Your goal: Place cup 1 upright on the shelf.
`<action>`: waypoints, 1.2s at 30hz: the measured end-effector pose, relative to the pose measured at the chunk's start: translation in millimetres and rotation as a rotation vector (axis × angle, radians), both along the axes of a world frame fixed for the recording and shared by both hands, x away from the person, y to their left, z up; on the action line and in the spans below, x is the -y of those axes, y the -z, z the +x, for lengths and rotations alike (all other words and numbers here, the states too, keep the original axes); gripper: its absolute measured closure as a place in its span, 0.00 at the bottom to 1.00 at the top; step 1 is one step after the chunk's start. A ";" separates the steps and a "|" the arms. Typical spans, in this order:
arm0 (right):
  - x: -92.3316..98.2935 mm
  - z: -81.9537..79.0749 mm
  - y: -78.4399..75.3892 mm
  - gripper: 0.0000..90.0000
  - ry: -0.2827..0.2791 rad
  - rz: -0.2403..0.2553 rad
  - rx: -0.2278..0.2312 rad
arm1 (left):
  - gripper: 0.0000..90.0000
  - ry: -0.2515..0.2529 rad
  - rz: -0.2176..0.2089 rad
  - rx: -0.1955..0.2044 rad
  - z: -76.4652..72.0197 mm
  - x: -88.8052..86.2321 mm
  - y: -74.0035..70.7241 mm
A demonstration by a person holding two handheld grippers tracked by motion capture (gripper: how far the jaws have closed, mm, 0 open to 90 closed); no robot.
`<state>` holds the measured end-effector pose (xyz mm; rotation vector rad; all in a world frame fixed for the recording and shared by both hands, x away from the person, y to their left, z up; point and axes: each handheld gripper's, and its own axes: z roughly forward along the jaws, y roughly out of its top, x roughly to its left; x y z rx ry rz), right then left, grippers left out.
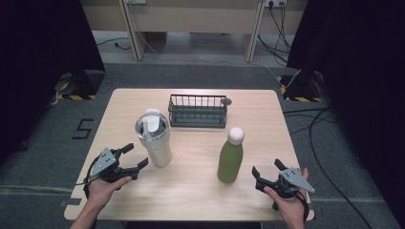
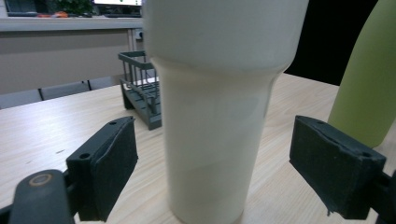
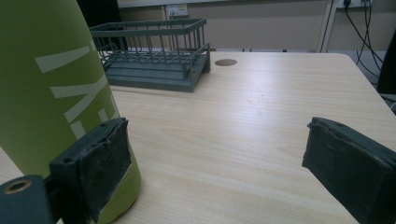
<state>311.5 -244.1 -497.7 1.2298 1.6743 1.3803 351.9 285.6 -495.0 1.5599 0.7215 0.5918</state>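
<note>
A cream tumbler (image 1: 155,138) with a clear lid stands upright on the left half of the wooden table (image 1: 191,191). My left gripper (image 1: 136,156) is open just left of it. In the left gripper view the tumbler (image 2: 215,116) stands between the two pads (image 2: 109,158), with a gap on each side. A green bottle (image 1: 230,157) with a white cap stands upright right of centre. Level with its base and to its right, my right gripper (image 1: 266,168) is open. In the right gripper view the bottle (image 3: 51,84) rises just ahead of the left pad (image 3: 98,163), and bare table lies between the jaws.
A dark wire basket (image 1: 197,110) sits at the back middle of the table, with a round cable hole (image 1: 227,101) at its right corner. Bare wood lies along the front edge and far right. Cables (image 1: 329,119) trail on the floor right of the table.
</note>
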 end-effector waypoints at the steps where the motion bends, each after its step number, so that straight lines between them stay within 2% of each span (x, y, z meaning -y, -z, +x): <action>1: 0.3 0.0 -0.1 0.08 0.000 -0.002 0.001 | 0.16 0.004 0.002 0.002 2.2 2.9 -0.6; 6: 1.3 -2.8 -0.4 0.09 0.005 0.000 -0.002 | 0.16 0.000 0.020 0.009 11.8 12.9 -1.9; 9: 2.5 -4.9 -0.3 0.09 0.010 0.001 -0.004 | 0.16 -0.008 0.014 0.006 17.5 16.2 -1.8; 18: 3.0 -7.6 0.5 0.10 0.010 0.003 -0.008 | 0.16 0.019 0.001 0.000 29.0 26.7 -0.9; 30: 2.7 -6.9 1.6 0.11 0.006 -0.003 -0.014 | 0.03 0.016 0.009 -0.006 46.0 44.1 2.5; 33: 2.4 -7.4 1.9 0.11 0.003 -0.004 -0.015 | 0.03 0.012 -0.009 -0.007 50.0 47.4 6.4; 36: 2.8 -7.6 2.4 0.11 0.005 -0.006 -0.017 | 0.05 0.013 -0.007 0.000 50.9 47.0 8.9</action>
